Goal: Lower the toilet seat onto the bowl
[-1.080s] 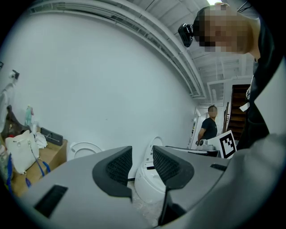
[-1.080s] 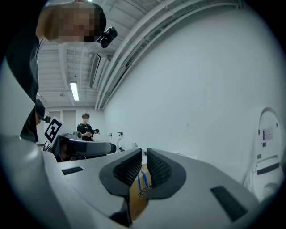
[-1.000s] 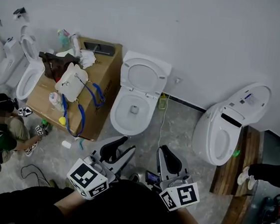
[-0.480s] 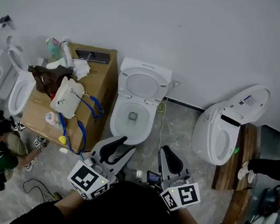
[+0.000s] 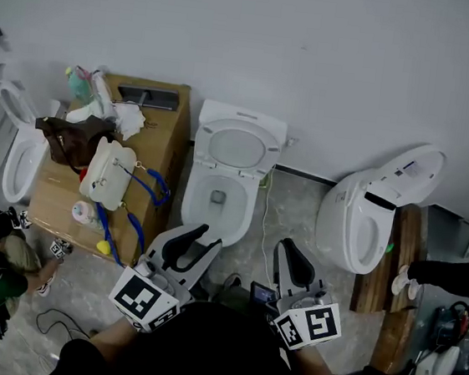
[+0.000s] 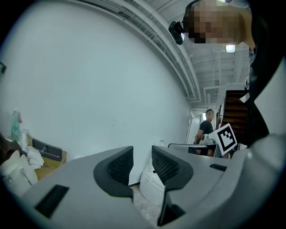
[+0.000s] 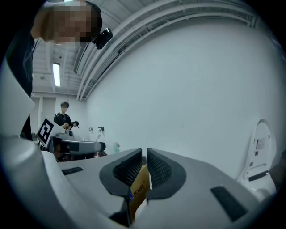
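Upright on the middle toilet, tipped back against the cistern by the white wall (image 5: 333, 59): the toilet seat (image 5: 237, 147), with the bowl (image 5: 217, 196) open below it. Just short of the bowl's front rim, the left tool (image 5: 202, 239), jaws moderately apart and just now closing on nothing; beside it over the grey floor (image 5: 299, 211), the right tool (image 5: 286, 254), jaws at a narrow slit, gripping nothing. Left of the toilet, a cluttered cardboard box (image 5: 173, 133); well to the right, another toilet (image 5: 356, 226), tilted
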The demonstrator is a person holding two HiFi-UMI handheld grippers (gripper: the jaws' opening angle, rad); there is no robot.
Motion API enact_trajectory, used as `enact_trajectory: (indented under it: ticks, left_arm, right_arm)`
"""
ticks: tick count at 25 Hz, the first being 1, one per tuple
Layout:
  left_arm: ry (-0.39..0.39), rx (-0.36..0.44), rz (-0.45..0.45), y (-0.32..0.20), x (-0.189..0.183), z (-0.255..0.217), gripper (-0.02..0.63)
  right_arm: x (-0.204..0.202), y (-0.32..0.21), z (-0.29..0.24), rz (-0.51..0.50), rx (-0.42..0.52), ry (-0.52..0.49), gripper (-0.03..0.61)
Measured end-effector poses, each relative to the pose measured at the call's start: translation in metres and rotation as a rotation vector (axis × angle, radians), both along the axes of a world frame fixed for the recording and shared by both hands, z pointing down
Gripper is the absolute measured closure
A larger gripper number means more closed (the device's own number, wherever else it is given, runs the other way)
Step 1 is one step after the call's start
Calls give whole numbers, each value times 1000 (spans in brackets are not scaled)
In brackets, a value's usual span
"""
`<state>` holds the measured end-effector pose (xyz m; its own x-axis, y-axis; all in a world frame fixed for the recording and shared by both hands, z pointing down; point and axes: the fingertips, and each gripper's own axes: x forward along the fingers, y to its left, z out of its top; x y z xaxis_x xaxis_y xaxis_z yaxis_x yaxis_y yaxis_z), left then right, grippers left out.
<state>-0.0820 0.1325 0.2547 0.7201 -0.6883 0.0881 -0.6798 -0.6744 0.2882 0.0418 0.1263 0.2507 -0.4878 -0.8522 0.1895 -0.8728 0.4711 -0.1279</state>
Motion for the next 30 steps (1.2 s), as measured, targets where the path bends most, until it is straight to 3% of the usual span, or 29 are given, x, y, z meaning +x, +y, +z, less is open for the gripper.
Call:
enact_trajectory:
  ticks: [15, 30]
  left_arm:
    - [-22, -13, -31, -38, -2, 5, 489]
    - [-66, -67, -69, -153, 46, 27, 491]
  right_arm:
    - [-1, -51, 9, -28, 0, -11, 523]
    - [41, -172, 35, -86, -57, -28, 523]
